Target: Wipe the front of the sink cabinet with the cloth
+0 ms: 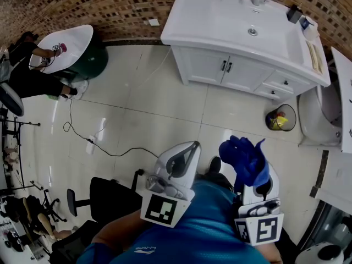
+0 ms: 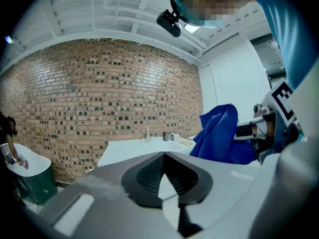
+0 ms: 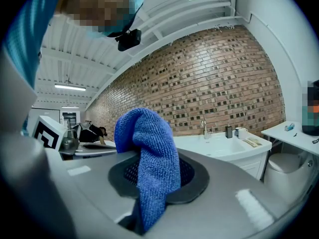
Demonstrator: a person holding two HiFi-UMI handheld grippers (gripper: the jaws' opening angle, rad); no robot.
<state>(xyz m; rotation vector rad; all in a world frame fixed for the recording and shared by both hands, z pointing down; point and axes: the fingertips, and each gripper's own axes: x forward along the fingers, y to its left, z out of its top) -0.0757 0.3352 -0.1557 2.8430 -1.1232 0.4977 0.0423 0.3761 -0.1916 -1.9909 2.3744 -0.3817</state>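
"Blue cloth (image 3: 149, 158): what holds it?"

"The right gripper (image 1: 248, 169). Its jaws are clamped on the cloth, which bunches above the tips and hangs down between them."

"And the left gripper (image 1: 187, 153)?"

"Jaws together at the tips, nothing between them. It is held just beside the right gripper, on that gripper's left, both close to the person's shirt (image 1: 203, 224)."

"Where is the sink cabinet (image 1: 231, 70)?"

"Ahead of both grippers and well apart from them, across the floor tiles (image 1: 165, 103). Its white doors (image 1: 223, 66) face the grippers."

"How far along is the wipe?"

"Judged from these views, not begun: the cloth is in the gripper but touches no part of the cabinet front. Left to do: carry the right gripper forward and low to the doors, press the cloth against them, and pass it over the whole front."
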